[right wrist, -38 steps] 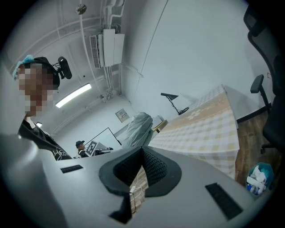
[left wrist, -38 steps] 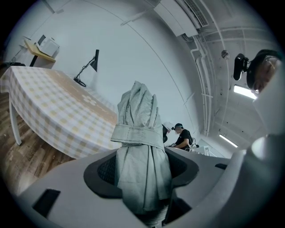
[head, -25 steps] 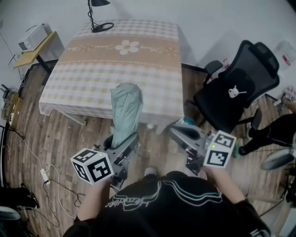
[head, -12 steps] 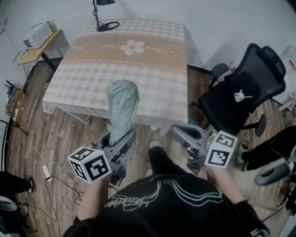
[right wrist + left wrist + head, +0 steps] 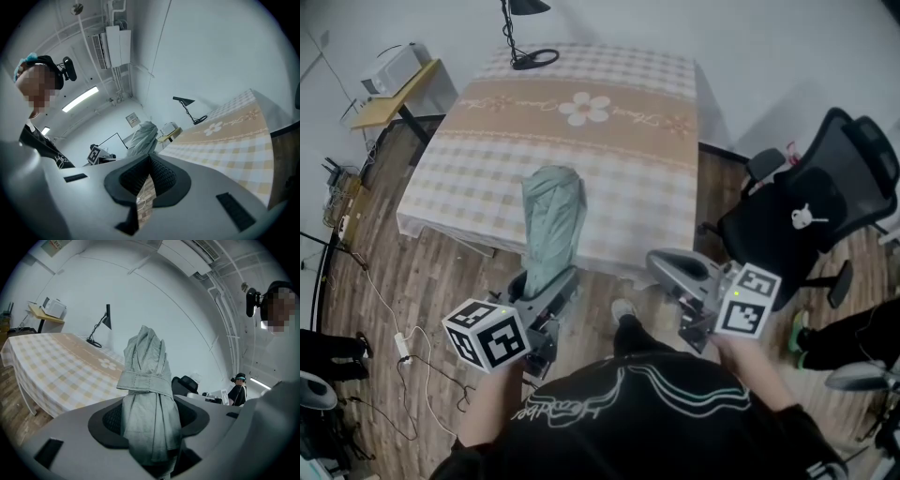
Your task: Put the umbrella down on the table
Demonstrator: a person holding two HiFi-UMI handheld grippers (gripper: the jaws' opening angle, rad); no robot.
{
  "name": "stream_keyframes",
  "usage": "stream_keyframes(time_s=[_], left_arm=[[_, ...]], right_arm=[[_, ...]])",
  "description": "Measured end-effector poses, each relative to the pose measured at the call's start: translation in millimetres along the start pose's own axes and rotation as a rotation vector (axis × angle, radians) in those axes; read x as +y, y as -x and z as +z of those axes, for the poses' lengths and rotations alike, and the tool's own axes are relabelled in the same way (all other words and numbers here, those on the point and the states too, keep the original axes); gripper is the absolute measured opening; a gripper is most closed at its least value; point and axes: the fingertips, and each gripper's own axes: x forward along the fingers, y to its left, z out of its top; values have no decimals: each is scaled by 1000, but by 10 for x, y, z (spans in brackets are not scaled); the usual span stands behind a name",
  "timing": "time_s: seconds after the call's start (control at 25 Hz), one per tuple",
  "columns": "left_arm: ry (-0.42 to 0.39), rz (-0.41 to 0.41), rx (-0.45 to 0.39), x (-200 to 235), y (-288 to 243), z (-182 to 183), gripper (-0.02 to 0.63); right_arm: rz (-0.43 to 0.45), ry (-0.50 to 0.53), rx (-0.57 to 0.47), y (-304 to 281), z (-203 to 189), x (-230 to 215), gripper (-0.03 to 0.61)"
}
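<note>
A folded pale green umbrella (image 5: 553,223) stands up out of my left gripper (image 5: 547,292), which is shut on its lower part. In the left gripper view the umbrella (image 5: 149,399) fills the gap between the dark pads, its strap wrapped round it. It hangs in front of the near edge of the checked table (image 5: 478,159), above the wooden floor. My right gripper (image 5: 664,264) is off to the right, level, with its pads meeting and nothing between them. In the right gripper view (image 5: 150,161) the umbrella (image 5: 143,133) shows to the left and the table (image 5: 225,140) to the right.
A black desk lamp (image 5: 525,33) stands at the table's far end. A black office chair (image 5: 806,216) is to the right of the table. A small side desk with a white appliance (image 5: 394,75) is at the left. Cables (image 5: 403,347) lie on the floor.
Both grippers have moved forward toward the table, the umbrella still held in the left one. The table and chair have shifted right in the head view.
</note>
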Motion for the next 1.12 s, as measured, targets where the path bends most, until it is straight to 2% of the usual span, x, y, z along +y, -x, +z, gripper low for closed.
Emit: stream_keyframes(time_s=[0.84, 1.12], left_arm=[[12, 93, 37, 781, -1151, 642, 255], [-48, 168, 96, 1114, -1456, 667, 255]], right_arm=[[-1, -58, 53, -450, 518, -1166, 12], [-9, -90, 66, -561, 563, -1473, 12]])
